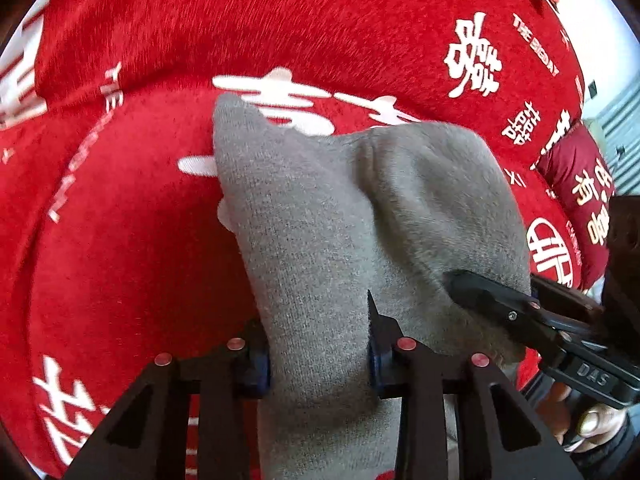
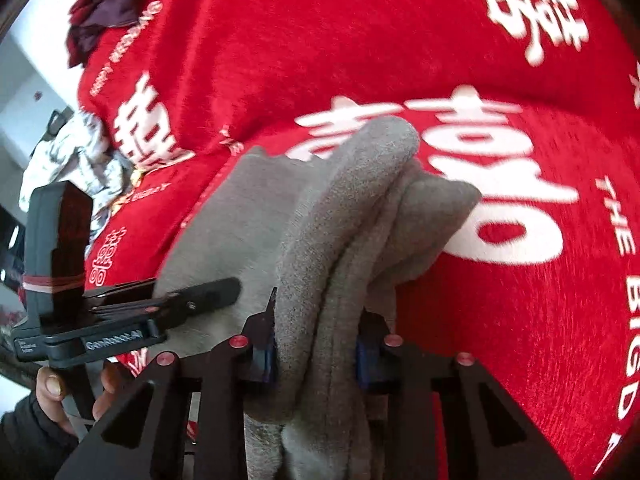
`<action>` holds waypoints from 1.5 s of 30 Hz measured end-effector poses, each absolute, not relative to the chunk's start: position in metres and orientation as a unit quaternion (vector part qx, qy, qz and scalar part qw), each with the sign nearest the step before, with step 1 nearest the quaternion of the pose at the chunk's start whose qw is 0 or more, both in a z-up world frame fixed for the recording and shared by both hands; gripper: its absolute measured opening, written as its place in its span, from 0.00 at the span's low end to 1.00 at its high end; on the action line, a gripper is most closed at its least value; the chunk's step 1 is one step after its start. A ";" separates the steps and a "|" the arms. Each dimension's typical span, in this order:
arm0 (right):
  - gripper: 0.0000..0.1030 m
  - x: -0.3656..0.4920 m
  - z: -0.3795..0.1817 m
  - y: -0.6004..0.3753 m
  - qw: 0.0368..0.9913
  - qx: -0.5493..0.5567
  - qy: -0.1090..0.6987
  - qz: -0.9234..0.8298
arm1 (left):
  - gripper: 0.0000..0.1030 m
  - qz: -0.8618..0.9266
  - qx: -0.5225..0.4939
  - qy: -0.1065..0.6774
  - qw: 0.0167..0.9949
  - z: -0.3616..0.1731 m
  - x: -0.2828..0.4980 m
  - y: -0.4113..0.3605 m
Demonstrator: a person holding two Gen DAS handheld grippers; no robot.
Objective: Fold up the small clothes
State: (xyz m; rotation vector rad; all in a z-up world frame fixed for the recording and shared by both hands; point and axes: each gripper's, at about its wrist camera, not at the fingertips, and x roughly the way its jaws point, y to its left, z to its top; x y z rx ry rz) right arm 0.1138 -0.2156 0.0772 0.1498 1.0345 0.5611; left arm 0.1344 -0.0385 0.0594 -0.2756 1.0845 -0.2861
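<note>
We clamp one grey garment [image 1: 320,216] in two hand-held grippers, left hand-held gripper [image 1: 318,364] and right hand-held gripper [image 2: 316,354], over one red blanket [image 1: 140,240].

Red blanket [image 1: 160,240] w/ white lettering, dark-red pillow [image 1: 576,192], crumpled silver cloth [image 2: 68,156].

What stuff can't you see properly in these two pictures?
- Near end of the grey garment: cut off by the bottom edge and the left gripper, left wrist view.
- What garment it is: bunched in the right gripper, right wrist view.
- Dark clothes pile: small and blurred, right wrist view.
</note>
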 end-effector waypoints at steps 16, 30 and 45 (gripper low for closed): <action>0.30 0.068 0.060 -0.185 0.816 0.010 0.499 0.291 | 0.43 -0.101 -0.138 0.526 0.833 0.039 0.079 -0.005; 0.68 0.048 0.095 -0.219 0.840 -0.012 0.479 0.254 | 0.63 -0.075 -0.139 0.502 0.850 0.070 0.057 0.018; 0.69 -0.014 0.080 -0.180 0.777 -0.073 0.493 0.383 | 0.99 -0.011 -0.104 0.523 0.846 0.035 0.033 0.026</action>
